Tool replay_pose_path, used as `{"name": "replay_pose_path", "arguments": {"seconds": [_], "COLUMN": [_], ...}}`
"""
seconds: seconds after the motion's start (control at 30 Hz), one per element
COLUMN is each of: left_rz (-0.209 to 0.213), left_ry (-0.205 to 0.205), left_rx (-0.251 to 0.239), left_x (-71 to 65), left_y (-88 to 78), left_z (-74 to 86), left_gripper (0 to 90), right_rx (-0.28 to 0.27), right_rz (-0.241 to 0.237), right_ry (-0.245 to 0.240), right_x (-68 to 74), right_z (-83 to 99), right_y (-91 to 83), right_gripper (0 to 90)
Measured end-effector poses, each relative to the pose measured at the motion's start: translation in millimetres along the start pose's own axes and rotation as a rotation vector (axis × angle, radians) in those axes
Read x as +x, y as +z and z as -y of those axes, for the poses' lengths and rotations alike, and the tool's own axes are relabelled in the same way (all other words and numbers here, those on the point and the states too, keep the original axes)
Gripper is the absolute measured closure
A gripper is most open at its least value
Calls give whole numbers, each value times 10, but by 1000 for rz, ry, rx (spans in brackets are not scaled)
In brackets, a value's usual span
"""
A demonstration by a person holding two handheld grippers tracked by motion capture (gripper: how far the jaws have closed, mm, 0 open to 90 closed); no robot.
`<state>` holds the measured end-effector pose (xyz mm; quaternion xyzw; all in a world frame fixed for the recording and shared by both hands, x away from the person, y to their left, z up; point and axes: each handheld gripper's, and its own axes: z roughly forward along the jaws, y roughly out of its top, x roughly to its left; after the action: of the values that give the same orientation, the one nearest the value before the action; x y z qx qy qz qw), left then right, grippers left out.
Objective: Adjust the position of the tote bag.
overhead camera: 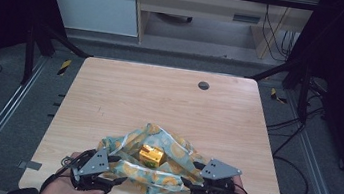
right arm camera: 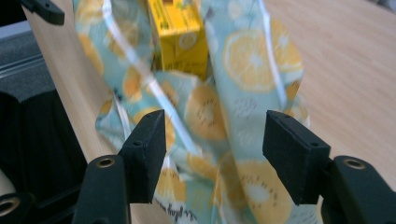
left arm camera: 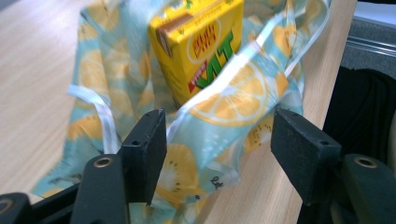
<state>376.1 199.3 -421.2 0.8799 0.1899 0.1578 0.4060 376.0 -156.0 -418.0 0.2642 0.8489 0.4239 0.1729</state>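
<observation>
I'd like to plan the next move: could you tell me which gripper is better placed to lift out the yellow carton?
Probably the right gripper. Both have open jaws at the bag's near edge, but the yellow carton stands straight ahead between its jaws; the left gripper faces a fabric fold across the carton.

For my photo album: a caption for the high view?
Two open tools flank a lemon-print bag holding a yellow drink carton.

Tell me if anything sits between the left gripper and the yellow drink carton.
Yes. The lemon-print bag is in the way: its near edge rises between the open left gripper and the yellow carton, which lies inside the bag. The fabric covers the carton's lower part; its upper part shows above the edge.
</observation>
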Motion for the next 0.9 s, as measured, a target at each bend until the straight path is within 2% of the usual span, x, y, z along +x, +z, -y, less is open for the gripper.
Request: {"name": "replay_pose_path", "arguments": {"seconds": [0.13, 0.23, 0.33, 0.4, 0.53, 0.57, 0.6, 0.67, 0.73, 0.83, 0.9], "left_rz": [0, -6, -10, 0, -1, -2, -10, -10, 9, 13, 14], "left_ry": [-31, -20, -9, -10, -29, -23, 7, 14, 23, 47, 40], "left_rx": [-24, -29, -6, 45, 102, 115, 148, 155, 163, 189, 185], "left_x": [63, 95, 126, 143, 159, 159, 155, 145, 125, 119, 136], "left_y": [14, 55, 164, 320, 561, 595, 638, 690, 754, 820, 843], "left_z": [-118, -239, -313, -274, -78, -54, -31, -9, 5, 24, 31], "left_gripper": [318, 301, 288, 282, 289, 292, 291, 291, 290, 293, 297], "right_rx": [-5, -5, 3, 20, 58, 65, 69, 75, 87, 82, 72], "right_rz": [20, 30, 28, 22, 32, 32, 36, 42, 39, 36, 21], "right_ry": [-1, 3, 13, 11, 16, 21, 23, 32, 38, 39, 41], "right_x": [-47, -100, -143, -155, -184, -191, -196, -205, -208, -211, -220], "right_z": [-127, -216, -272, -285, -265, -254, -246, -223, -201, -183, -187], "right_y": [40, 157, 305, 401, 607, 646, 674, 737, 764, 761, 732], "right_gripper": [376, 362, 328, 303, 242, 228, 212, 205, 240, 373, 554]}}
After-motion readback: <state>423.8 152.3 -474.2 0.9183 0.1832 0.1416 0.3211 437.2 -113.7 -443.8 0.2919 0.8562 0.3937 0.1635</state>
